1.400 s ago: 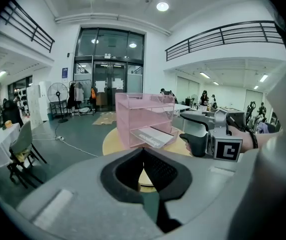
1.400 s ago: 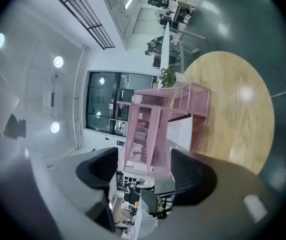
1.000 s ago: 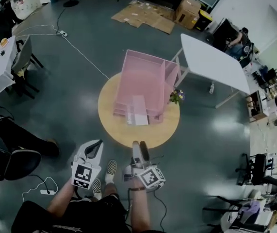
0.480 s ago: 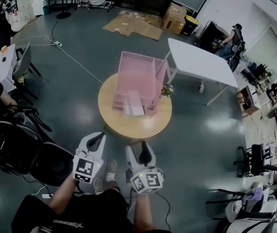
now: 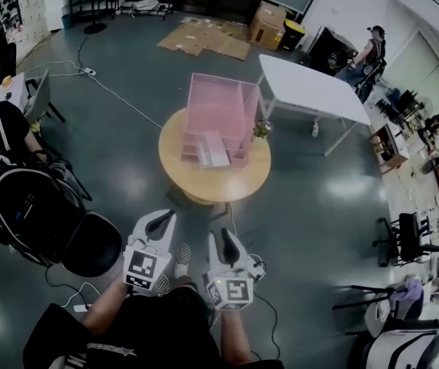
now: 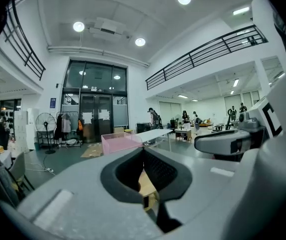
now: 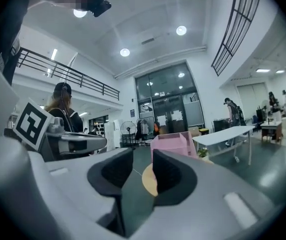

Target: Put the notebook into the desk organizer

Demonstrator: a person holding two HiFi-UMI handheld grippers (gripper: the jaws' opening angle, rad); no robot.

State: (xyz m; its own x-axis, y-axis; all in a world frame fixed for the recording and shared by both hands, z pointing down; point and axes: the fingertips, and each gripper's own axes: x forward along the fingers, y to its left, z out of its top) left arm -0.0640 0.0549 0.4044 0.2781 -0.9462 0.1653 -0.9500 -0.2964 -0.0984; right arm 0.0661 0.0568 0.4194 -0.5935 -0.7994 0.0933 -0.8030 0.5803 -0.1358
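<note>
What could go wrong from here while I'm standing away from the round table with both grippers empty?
1. A white cable lies on the floor by your left side; a step that way could snag it.
2. The black chair stands close on your left and could be bumped.
3. The notebook seems to lie at the front of the desk organizer; a knock to the round table might slide it out.
</note>
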